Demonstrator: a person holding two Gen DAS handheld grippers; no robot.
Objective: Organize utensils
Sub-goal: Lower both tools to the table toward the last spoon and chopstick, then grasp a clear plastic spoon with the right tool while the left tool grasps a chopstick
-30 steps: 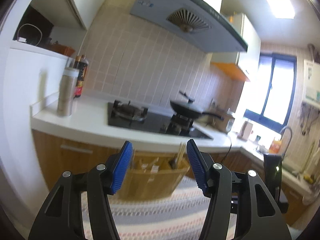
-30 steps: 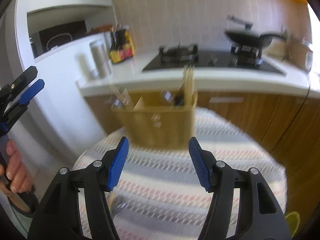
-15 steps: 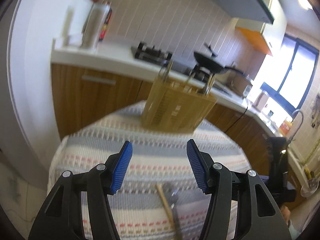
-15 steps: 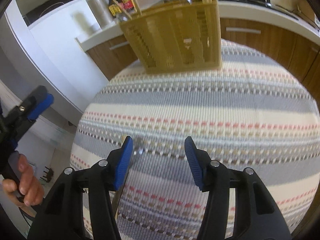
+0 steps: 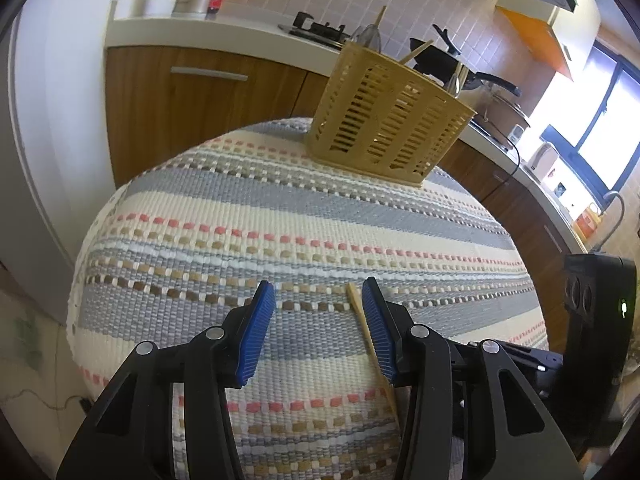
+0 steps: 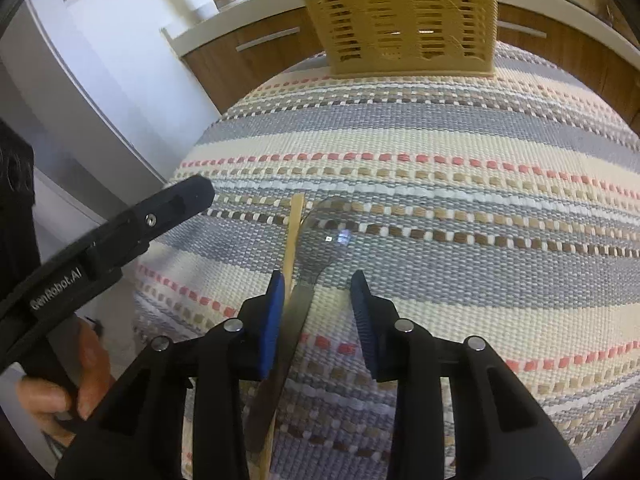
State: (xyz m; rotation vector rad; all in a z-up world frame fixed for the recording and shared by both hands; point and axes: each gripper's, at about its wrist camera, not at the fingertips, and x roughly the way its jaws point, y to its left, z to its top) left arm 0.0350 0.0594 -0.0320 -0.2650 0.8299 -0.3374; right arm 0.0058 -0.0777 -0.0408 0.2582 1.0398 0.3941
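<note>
A yellow slotted utensil basket [image 5: 384, 120] stands at the far edge of the striped woven cloth [image 5: 280, 220], holding chopsticks and spoons; it also shows in the right wrist view [image 6: 400, 16]. A wooden chopstick [image 6: 294, 228] and a metal spoon [image 6: 328, 236] lie side by side on the cloth. My right gripper [image 6: 318, 292] is open, low over the spoon's handle, which runs between its fingers. My left gripper [image 5: 318, 300] is open, with the chopstick [image 5: 360, 316] just inside its right finger.
Wooden cabinets [image 5: 200, 96] and a white countertop [image 5: 224, 32] with a gas stove and wok lie behind the table. A white fridge side [image 6: 100, 80] is at left. The left gripper's finger [image 6: 152, 216] shows in the right wrist view.
Both grippers have dropped and tilted down from looking across the kitchen to hovering close over the cloth. The chopstick and spoon now lie at their fingers.
</note>
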